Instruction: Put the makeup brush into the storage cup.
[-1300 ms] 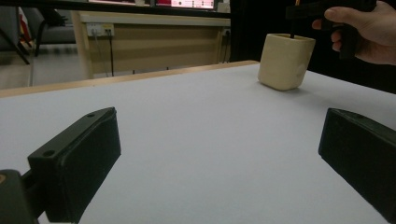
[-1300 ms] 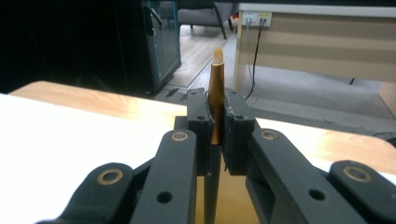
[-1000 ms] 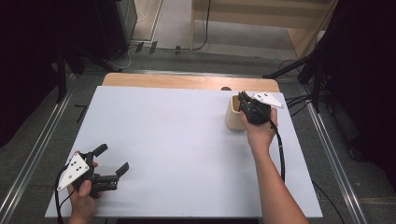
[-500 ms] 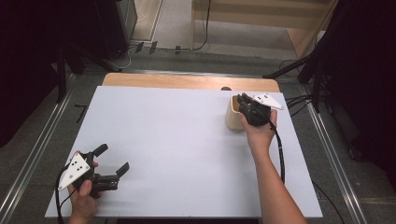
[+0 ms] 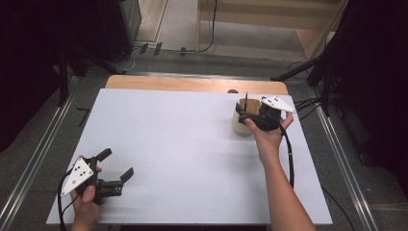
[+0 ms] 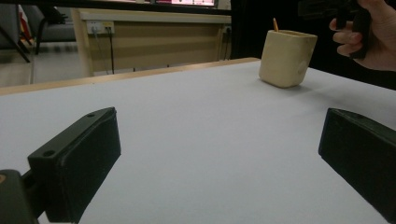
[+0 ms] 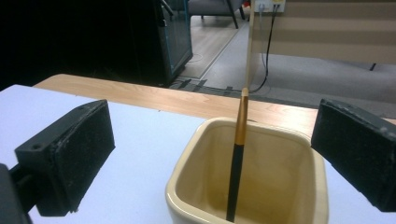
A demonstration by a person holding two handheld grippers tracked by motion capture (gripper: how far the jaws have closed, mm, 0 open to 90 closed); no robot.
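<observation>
Standing near table's [image 5: 144, 120] right edge: cup [image 5: 239, 122], stick [image 7: 238, 158].

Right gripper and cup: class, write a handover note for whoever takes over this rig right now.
Right gripper: open above the cream cup; its jaws have just been opening, with the stick between them but untouched.
Left gripper: open, holding nothing, at the near left of the white table.
Done: the black and gold stick stands leaning in the cup, at the far right of the table.
Left: probably draw the right gripper away.
</observation>
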